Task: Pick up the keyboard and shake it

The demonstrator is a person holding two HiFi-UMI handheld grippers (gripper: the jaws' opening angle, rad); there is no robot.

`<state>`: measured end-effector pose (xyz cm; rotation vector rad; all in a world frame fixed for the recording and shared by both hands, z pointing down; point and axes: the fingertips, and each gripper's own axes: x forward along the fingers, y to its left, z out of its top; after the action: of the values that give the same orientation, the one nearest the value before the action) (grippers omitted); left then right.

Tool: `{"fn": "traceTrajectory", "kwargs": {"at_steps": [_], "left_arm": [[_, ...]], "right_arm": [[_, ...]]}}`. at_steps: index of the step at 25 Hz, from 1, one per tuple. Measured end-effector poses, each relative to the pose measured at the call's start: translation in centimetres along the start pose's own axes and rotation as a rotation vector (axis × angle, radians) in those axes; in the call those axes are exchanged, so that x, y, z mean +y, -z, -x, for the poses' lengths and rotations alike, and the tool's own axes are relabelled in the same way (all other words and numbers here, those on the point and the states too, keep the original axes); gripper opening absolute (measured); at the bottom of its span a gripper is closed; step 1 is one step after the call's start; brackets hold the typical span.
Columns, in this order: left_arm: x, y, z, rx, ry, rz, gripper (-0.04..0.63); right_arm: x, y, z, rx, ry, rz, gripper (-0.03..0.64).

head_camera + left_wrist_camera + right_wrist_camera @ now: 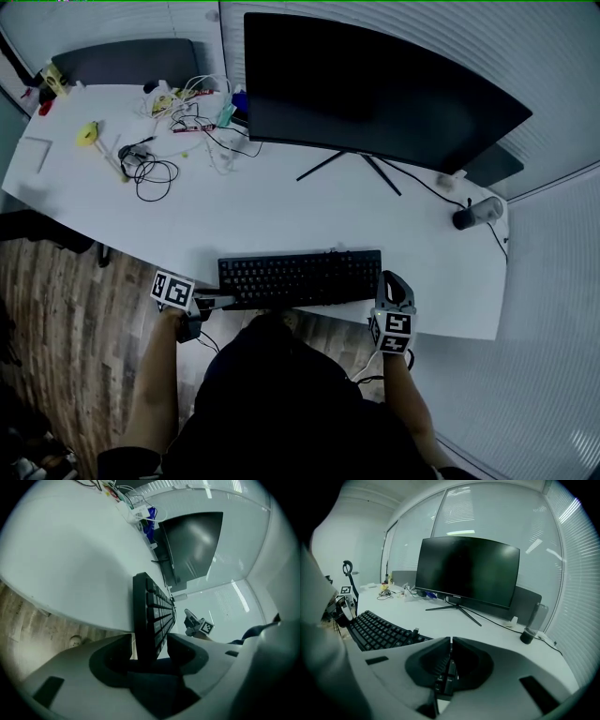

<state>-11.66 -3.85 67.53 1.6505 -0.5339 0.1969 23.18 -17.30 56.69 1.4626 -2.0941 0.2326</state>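
White desk [281,216] is being viewed from above, with wood-look floor [84,319] at lower left and blinds running behind and along the right.

Loose cables [150,171] and small clutter are being kept at the desk's upper left. A black curved monitor [375,89] is being carried on a thin-legged stand at upper centre, screen dark.

Left gripper [208,303] is being held at the lower left, just off the desk's near edge. Its jaws are being pinched on the left end of the keyboard [300,277], one jaw on the key face and one on the underside. In the left gripper view the board is being seen edge-on, running away from the jaws to the other gripper at its far end.

The keyboard is being held lengthwise along the desk's near edge, lower centre, in front of the monitor stand. Whether it is being lifted clear of the desk cannot be told.

Right gripper [395,284] is being held at the keyboard's right end. Its jaws are being pressed together tip to tip, only a thin slit between them, with keys showing just below and behind them.

A dark cylindrical object [466,217] is being left near the desk's right edge, cable trailing from it.
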Motion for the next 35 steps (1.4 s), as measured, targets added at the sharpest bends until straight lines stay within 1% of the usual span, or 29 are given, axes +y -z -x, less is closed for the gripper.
{"fn": "traceTrajectory", "kwargs": {"at_steps": [1,3,4,10,14,16,18,19,22,23,24,25,26,29,32,34,35], "left_arm": [[-0.1,0.1,-0.2,0.0,0.006,0.002,0.252],[-0.1,0.2,-0.7,-0.01,0.008,0.013,0.204],[-0.1,0.2,-0.8,-0.018,0.01,0.025,0.194],[-0.1,1.4,-0.2,-0.044,0.02,0.072,0.166],[0.6,3.5,1.6,-0.065,0.027,0.105,0.161],[1.4,4.5,2.8,-0.063,-0.003,0.106,0.161],[2.0,5.3,4.0,-0.061,-0.028,0.11,0.161],[2.1,5.4,4.4,-0.064,-0.028,0.112,0.161],[2.0,5.4,5.1,-0.08,0.009,0.122,0.161],[2.0,5.3,5.3,-0.081,0.009,0.12,0.161],[2.1,5.2,5.4,-0.08,0.004,0.116,0.161],[2.2,5.2,5.5,-0.079,-0.004,0.112,0.161],[2.3,5.1,5.6,-0.079,-0.013,0.106,0.161],[1.8,4.6,6.2,-0.093,-0.029,0.079,0.16],[0.7,3.7,7.1,-0.142,-0.034,0.057,0.154],[-0.7,2.6,7.6,-0.187,-0.005,0.033,0.146],[-1.5,2.0,7.7,-0.205,0.012,0.006,0.143]], "right_arm": [[-0.1,0.1,0.0,0.005,0.004,0.0,0.029],[-0.4,0.3,-0.1,0.011,0.01,-0.004,0.029],[-0.4,0.4,-0.1,0.014,0.012,-0.006,0.029],[-0.1,1.2,-0.2,0.036,-0.006,-0.008,0.029],[0.5,2.2,-0.2,0.067,-0.06,-0.026,0.029],[0.8,2.8,-0.2,0.087,-0.105,-0.042,0.029],[1.4,3.3,-0.2,0.112,-0.183,-0.083,0.029],[1.7,3.6,-0.2,0.128,-0.234,-0.113,0.029],[3.1,4.5,-0.4,0.189,-0.402,-0.231,0.037],[3.6,4.7,-0.5,0.214,-0.461,-0.267,0.09],[4.2,5.0,-0.6,0.243,-0.518,-0.296,0.202],[4.7,5.2,-0.7,0.271,-0.566,-0.318,0.218],[5.1,5.4,-0.9,0.295,-0.599,-0.333,0.219],[5.5,6.0,-1.7,0.338,-0.635,-0.366,0.229],[5.8,6.2,-2.1,0.353,-0.661,-0.398,0.241],[5.8,6.5,-2.1,0.359,-0.671,-0.416,0.242],[5.8,6.6,-2.1,0.36,-0.672,-0.425,0.242]]}}
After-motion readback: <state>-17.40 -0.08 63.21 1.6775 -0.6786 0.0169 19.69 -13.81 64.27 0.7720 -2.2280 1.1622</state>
